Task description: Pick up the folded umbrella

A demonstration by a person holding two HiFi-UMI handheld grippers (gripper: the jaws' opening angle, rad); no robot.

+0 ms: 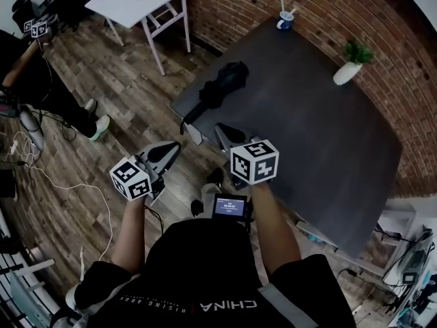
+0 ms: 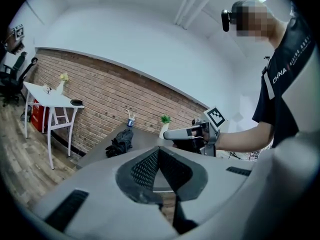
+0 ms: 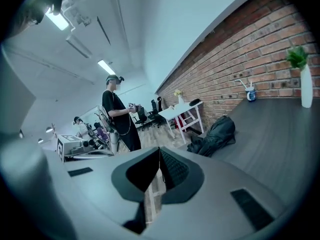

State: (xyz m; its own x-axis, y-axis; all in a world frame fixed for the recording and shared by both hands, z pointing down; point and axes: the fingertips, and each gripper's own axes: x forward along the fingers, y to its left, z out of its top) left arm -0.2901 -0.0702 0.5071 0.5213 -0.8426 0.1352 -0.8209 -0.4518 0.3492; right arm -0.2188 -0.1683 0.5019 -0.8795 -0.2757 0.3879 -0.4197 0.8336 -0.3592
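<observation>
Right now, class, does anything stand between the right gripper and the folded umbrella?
Nothing visible does. Only bare table lies between the right gripper and the umbrella; the cup and the plant stand at its far side.

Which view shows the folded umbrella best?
Head view: the folded umbrella is seen from above, full length and unobstructed, near the edge of the dark table. The right gripper view shows it side-on, as a low bundle. The left gripper view shows it small and distant.
</observation>
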